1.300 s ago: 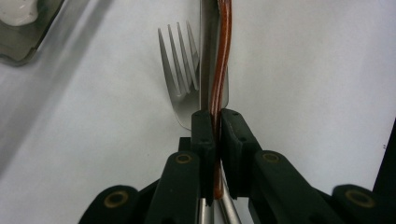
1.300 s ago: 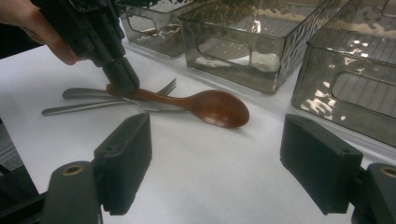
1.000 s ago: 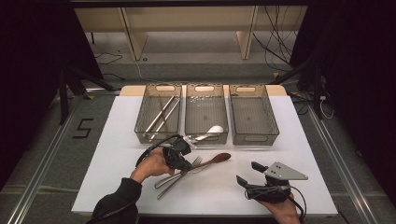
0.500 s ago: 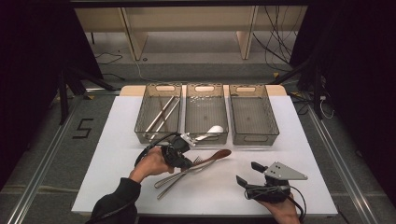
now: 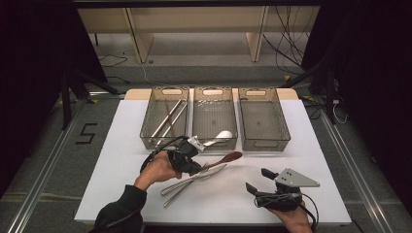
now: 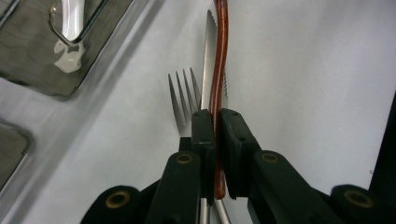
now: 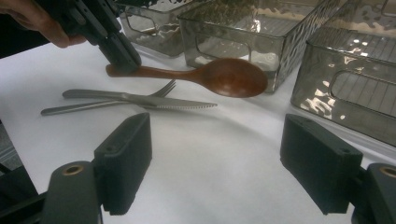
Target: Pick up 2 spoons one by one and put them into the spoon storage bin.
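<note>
My left gripper [image 5: 190, 165] is shut on the handle of a brown wooden spoon [image 5: 231, 157] and holds it level, just above the white table. In the left gripper view the two pads [image 6: 203, 133] pinch the spoon handle [image 6: 218, 88] edge-on. Under it lie a metal fork [image 6: 183, 91] and a serrated knife [image 6: 208, 51]. My right gripper [image 5: 257, 180] rests near the front right of the table, open with nothing between its fingers. From the right gripper view [image 7: 217, 158] I see the spoon [image 7: 233, 77] hanging over the knife [image 7: 173, 103] and fork [image 7: 88, 109].
Three clear bins stand in a row behind the cutlery. The left bin [image 5: 147, 121] holds long metal utensils, the middle bin [image 5: 214, 92] a white spoon [image 5: 222, 135], and the right bin [image 5: 263, 121] has a bare floor. White table shows between the two grippers.
The left gripper has raised the wooden spoon a little off the table, toward the middle bin. The right gripper, fork and knife have stayed put.
</note>
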